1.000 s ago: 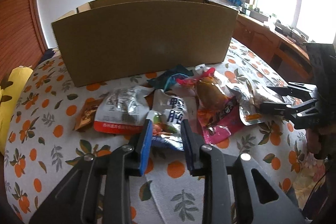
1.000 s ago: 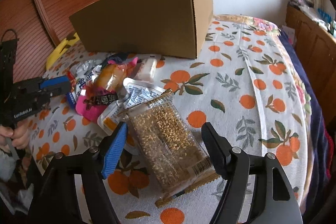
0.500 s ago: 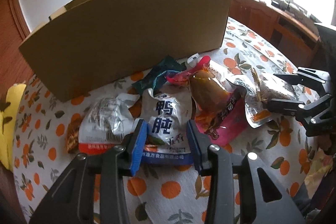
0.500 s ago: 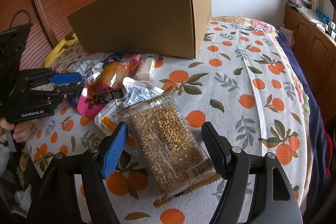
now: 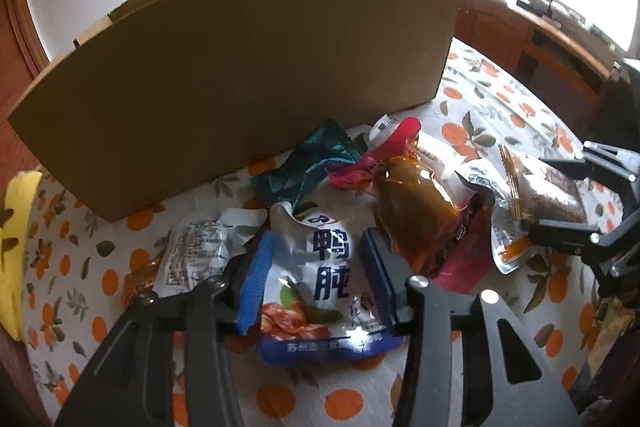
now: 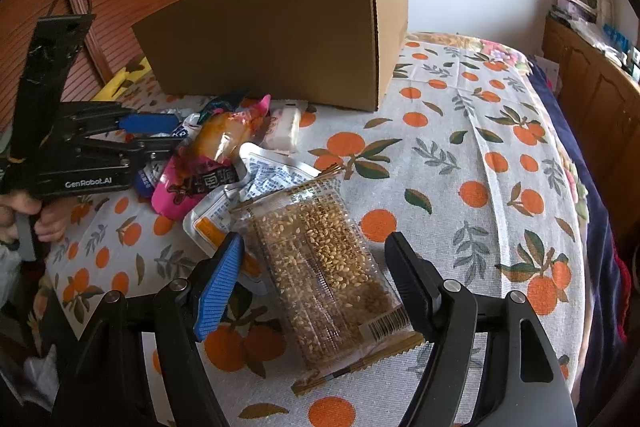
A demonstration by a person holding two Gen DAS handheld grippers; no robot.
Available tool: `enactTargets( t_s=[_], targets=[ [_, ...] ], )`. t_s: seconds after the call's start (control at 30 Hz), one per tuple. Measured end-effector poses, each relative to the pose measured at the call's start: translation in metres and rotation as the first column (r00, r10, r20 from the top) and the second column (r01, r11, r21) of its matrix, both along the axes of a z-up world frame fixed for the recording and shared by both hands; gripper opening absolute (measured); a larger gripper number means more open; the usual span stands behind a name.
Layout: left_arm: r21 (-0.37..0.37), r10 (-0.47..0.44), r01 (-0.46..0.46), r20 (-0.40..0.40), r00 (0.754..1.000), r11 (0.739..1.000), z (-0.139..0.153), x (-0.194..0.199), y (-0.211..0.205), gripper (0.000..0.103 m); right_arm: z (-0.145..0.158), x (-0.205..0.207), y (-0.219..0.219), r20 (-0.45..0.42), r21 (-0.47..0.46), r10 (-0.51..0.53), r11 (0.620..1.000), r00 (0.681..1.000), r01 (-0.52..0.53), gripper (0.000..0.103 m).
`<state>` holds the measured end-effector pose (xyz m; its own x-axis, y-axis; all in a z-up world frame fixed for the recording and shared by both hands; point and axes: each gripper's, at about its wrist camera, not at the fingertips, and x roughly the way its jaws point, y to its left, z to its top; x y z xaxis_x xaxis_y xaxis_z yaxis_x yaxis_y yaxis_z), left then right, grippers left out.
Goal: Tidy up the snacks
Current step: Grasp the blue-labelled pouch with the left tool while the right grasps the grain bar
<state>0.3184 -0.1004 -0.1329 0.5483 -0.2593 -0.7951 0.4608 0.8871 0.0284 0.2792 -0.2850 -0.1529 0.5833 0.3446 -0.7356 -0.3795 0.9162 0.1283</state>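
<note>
A pile of snack packets lies on the orange-print tablecloth in front of a large cardboard box (image 5: pixel 248 75). My left gripper (image 5: pixel 318 273) is open, its fingers on either side of a white and blue packet (image 5: pixel 326 279) with blue characters. My right gripper (image 6: pixel 316 277) is open, its fingers on either side of a clear sesame bar packet (image 6: pixel 320 267). A pink packet with an amber pouch (image 5: pixel 420 215) lies between them, and shows in the right wrist view (image 6: pixel 208 163). The left gripper also shows in the right wrist view (image 6: pixel 152 135).
A teal wrapper (image 5: pixel 316 159) and a silver packet (image 5: pixel 200 251) lie near the box. A white silver pouch (image 6: pixel 256 183) lies under the sesame bar. A small white packet (image 6: pixel 284 127) sits by the box corner (image 6: pixel 384 39). A yellow object (image 5: pixel 16 239) is at the left edge.
My left gripper has moved forward over the white and blue packet, so its fingers now straddle it, closer to the box. My right gripper has barely moved.
</note>
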Motion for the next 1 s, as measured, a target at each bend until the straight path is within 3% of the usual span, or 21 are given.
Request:
enactTargets(
  t_s=[0.13, 0.37, 0.5, 0.63, 1.0],
  targets=[
    [-0.028, 0.009, -0.009, -0.007, 1.000, 1.000, -0.002, 0.002, 0.007, 0.060, 0.000, 0.000, -0.001, -0.002, 0.008, 0.002, 1.000, 1.000, -0.002, 0.075],
    [-0.065, 0.020, -0.021, -0.015, 1.000, 0.998, -0.005, -0.001, 0.015, 0.062, 0.001, 0.000, -0.003, -0.005, 0.024, 0.004, 1.000, 1.000, -0.004, 0.075],
    [-0.077, -0.002, -0.002, -0.053, 0.999, 0.997, -0.005, -0.008, 0.014, 0.055, 0.002, 0.000, -0.003, -0.005, 0.025, 0.004, 1.000, 1.000, -0.004, 0.075],
    [-0.017, -0.031, 0.031, -0.005, 1.000, 0.999, -0.001, -0.021, 0.007, 0.043, 0.002, 0.000, -0.003, -0.005, 0.024, 0.004, 1.000, 1.000, -0.004, 0.075],
    [0.000, -0.006, 0.006, 0.063, 0.998, 1.000, 0.014, -0.051, 0.023, 0.042, 0.002, 0.000, -0.003, -0.005, 0.018, 0.003, 1.000, 1.000, -0.003, 0.075]
  ],
)
